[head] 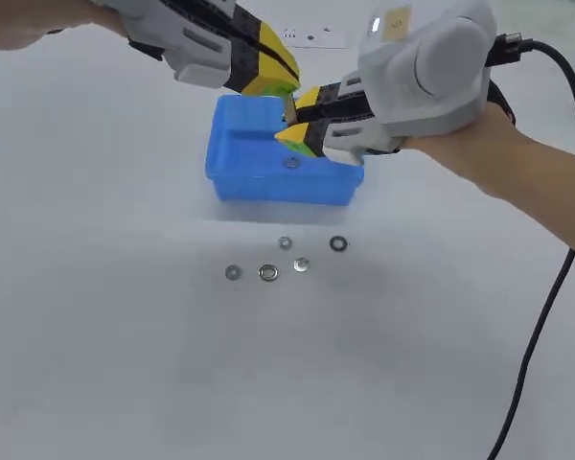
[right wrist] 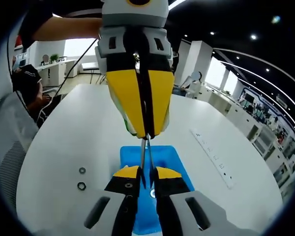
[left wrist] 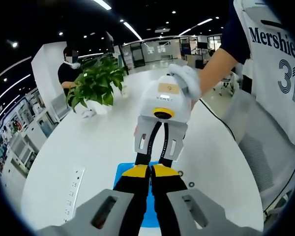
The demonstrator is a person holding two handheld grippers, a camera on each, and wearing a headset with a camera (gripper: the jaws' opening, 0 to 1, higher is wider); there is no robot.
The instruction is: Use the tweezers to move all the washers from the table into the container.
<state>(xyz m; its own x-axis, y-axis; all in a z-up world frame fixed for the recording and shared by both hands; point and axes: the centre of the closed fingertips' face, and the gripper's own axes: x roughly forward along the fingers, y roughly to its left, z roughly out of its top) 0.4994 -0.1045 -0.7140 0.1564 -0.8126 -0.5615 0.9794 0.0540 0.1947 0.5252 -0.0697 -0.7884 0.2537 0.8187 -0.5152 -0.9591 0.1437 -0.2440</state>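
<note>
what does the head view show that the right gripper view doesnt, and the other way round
Head view adds: all five washers loose on the table before the container, and the hand and black cable behind the right gripper. Right gripper view adds: the tweezers running from the left gripper's shut yellow jaws down between the right gripper's own, and a seated person beside the table. Shared: the blue container with one washer inside.

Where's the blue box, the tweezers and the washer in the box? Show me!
blue box [head: 268,187]: head view, front wall.
tweezers [right wrist: 142,157]: right gripper view, a thin metal arm.
washer in the box [head: 291,163]: head view, its ring.
</note>
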